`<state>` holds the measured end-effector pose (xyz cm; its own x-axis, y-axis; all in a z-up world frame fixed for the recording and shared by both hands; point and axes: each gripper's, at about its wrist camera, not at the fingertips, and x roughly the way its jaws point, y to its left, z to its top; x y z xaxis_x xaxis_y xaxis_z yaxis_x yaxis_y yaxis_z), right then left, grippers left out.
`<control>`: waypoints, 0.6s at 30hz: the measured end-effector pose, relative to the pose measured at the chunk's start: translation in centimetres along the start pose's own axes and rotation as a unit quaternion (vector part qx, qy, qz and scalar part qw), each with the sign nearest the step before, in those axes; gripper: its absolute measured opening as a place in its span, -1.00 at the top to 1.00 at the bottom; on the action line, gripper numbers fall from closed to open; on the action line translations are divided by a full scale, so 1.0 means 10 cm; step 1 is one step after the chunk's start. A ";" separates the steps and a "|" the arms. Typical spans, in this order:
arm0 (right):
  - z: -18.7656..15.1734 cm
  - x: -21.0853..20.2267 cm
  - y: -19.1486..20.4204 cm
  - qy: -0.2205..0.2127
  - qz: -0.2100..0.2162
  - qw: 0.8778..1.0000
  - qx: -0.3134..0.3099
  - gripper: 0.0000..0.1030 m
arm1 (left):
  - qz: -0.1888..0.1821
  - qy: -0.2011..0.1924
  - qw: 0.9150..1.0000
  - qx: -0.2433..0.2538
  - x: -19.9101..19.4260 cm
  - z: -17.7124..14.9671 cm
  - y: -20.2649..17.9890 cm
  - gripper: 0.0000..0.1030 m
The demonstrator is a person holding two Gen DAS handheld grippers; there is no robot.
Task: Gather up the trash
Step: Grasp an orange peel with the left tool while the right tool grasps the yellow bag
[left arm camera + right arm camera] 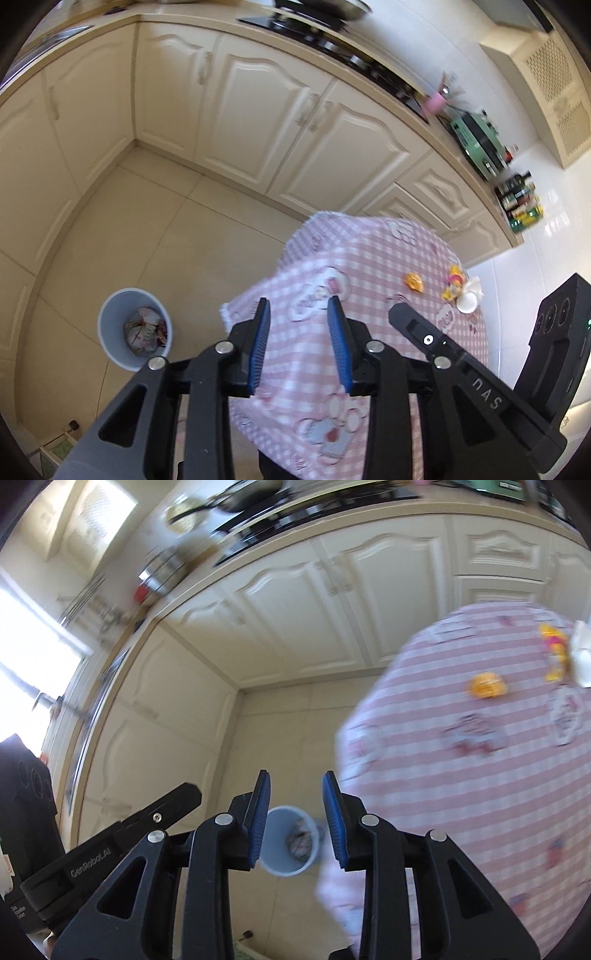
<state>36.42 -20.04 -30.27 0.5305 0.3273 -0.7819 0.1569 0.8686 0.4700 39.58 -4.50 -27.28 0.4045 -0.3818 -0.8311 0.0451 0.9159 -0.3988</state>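
A pale blue bin (135,328) stands on the floor left of a table with a pink checked cloth (369,280); crumpled wrappers lie inside it. On the cloth lie an orange wrapper (414,281), a yellow-pink wrapper (455,282) and white crumpled paper (470,297). My left gripper (300,314) is open and empty above the table's near edge. My right gripper (295,788) is open and empty, high above the bin (290,840). The orange wrapper (487,686), the yellow-pink wrapper (554,653) and the white paper (583,653) show blurred at the right.
Cream kitchen cabinets (258,122) run along the far side and the left. The counter holds a black hob (332,40), a pink cup (435,101), a green appliance (480,144) and bottles (519,203). Tiled floor (166,229) lies between table and cabinets.
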 end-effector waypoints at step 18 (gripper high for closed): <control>0.89 -0.50 -2.27 -0.037 -0.084 0.995 0.051 0.22 | 0.016 0.081 0.994 0.072 1.91 -0.10 -2.07 0.09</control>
<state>37.63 -44.70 -33.43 0.5492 0.1500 -0.8221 0.3300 0.8648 0.3783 45.50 -30.89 -35.29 0.2559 -0.3571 -0.8983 0.1690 0.9315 -0.3222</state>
